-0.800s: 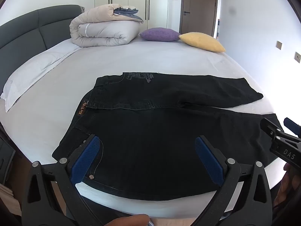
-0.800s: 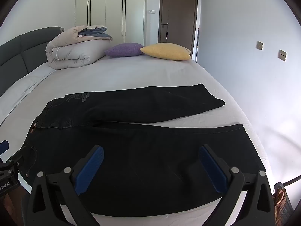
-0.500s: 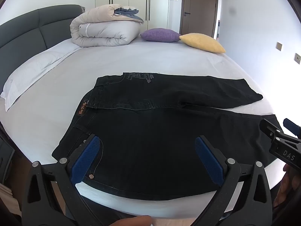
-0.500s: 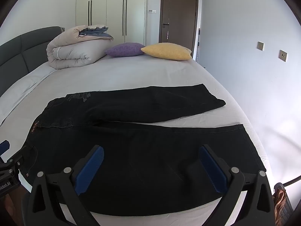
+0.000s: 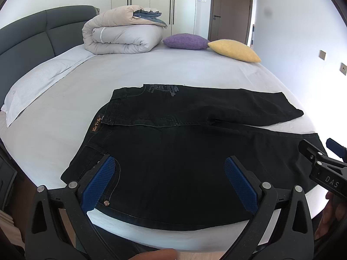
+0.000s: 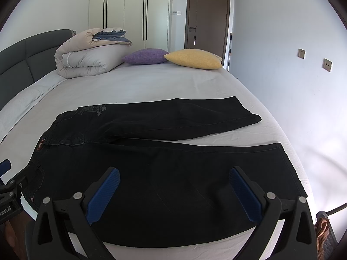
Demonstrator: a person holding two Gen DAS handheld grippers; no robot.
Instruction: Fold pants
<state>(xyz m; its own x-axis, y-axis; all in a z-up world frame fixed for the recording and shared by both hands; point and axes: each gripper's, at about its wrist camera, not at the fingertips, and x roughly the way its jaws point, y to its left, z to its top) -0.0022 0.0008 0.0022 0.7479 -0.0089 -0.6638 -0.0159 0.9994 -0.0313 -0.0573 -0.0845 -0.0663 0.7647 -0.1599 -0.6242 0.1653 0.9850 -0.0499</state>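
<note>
Black denim pants [image 5: 184, 162] are lying flat on the smooth white bed [image 5: 151, 69], waistband left, legs running rightward; the left gripper [image 5: 171, 164] and right gripper [image 6: 173, 175] are hovering released, grasping nothing.

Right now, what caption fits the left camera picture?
Open left gripper above black jeans spread flat on a white bed.

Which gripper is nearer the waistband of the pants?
Left. The left gripper hovers by the waistband; the right gripper hovers over the near leg, toward the hem.
</note>
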